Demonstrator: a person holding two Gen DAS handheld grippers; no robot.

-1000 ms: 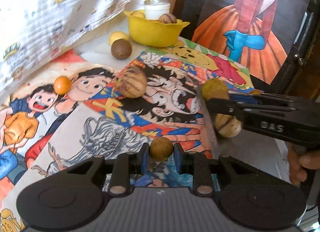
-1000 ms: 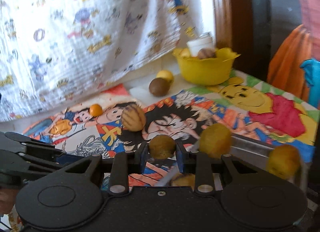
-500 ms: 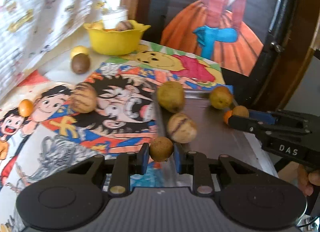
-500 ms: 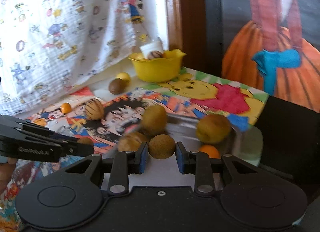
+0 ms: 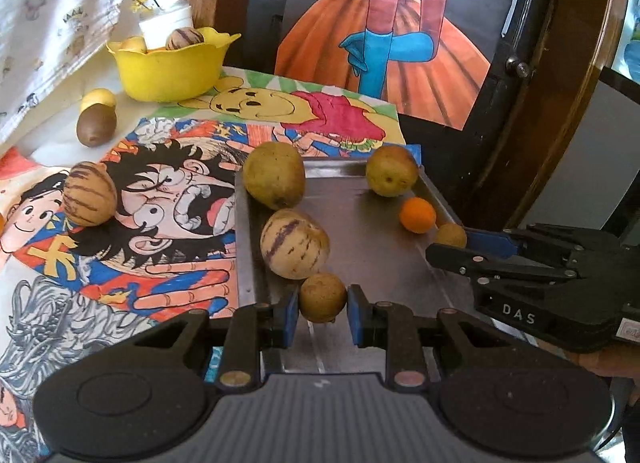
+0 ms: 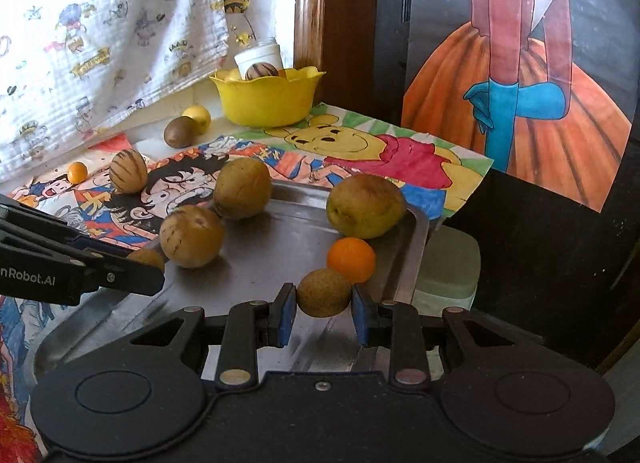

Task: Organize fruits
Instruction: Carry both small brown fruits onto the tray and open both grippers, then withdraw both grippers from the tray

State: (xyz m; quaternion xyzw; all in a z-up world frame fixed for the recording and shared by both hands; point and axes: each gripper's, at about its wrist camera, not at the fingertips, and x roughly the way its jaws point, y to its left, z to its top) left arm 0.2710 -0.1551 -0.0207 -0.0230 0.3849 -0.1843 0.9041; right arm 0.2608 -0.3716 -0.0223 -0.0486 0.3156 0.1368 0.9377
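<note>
My left gripper [image 5: 322,315] is shut on a small round brown fruit [image 5: 322,297] over the near left part of a metal tray [image 5: 372,247]. My right gripper [image 6: 323,309] is shut on a like brown fruit [image 6: 323,292] over the tray's right side [image 6: 404,263]. In the tray lie a striped melon-like fruit [image 5: 294,249], two greenish pears [image 5: 275,174] [image 5: 391,170] and a small orange [image 5: 417,215]. Each gripper shows in the other's view: the right one [image 5: 452,241], the left one [image 6: 154,263].
A yellow bowl [image 5: 170,67] with fruit and a white cup stands at the back. A brown fruit [image 5: 96,125], a yellow fruit [image 5: 98,97], a striped fruit [image 5: 90,199] and a tiny orange [image 6: 77,172] lie on the cartoon-printed cloth. A patterned curtain hangs left; a dark door is right.
Both grippers have moved right over the tray, each keeping its brown fruit. The tray's fruits now lie close in front of the fingers.
</note>
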